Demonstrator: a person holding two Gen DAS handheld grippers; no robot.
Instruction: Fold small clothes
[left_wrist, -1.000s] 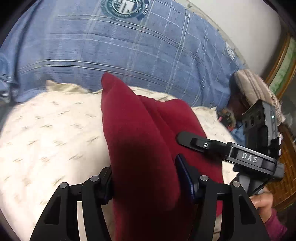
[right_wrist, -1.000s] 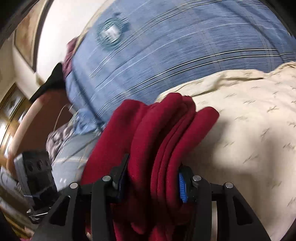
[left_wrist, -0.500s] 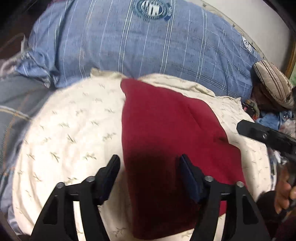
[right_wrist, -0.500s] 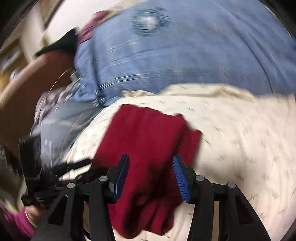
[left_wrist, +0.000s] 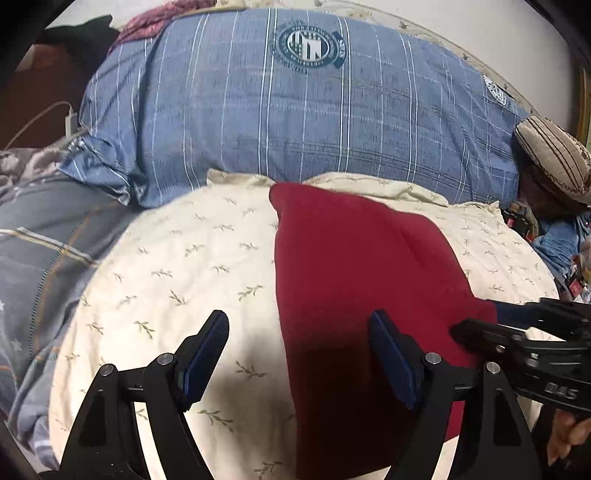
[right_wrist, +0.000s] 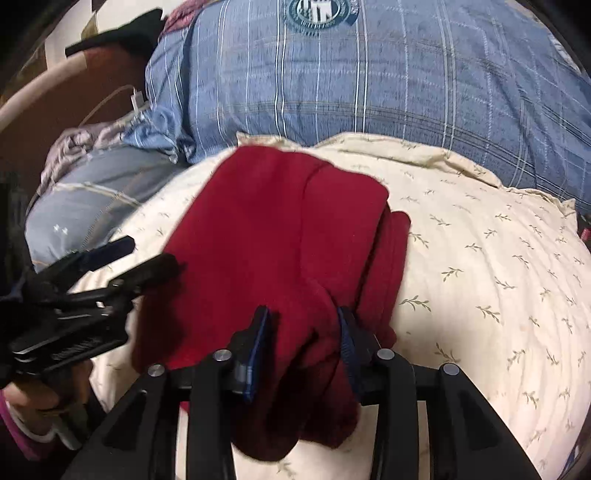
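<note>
Releasing now: our left gripper (left_wrist: 299, 354) has just been opening, fingers wide apart and pressing nothing. Right gripper (right_wrist: 303, 350) has been opening too; cloth bunches between its fingers, grip uncertain. Red garment (left_wrist: 351, 277) lies folded on the cream pillow (left_wrist: 166, 277); smoothing remains, we judge.
</note>
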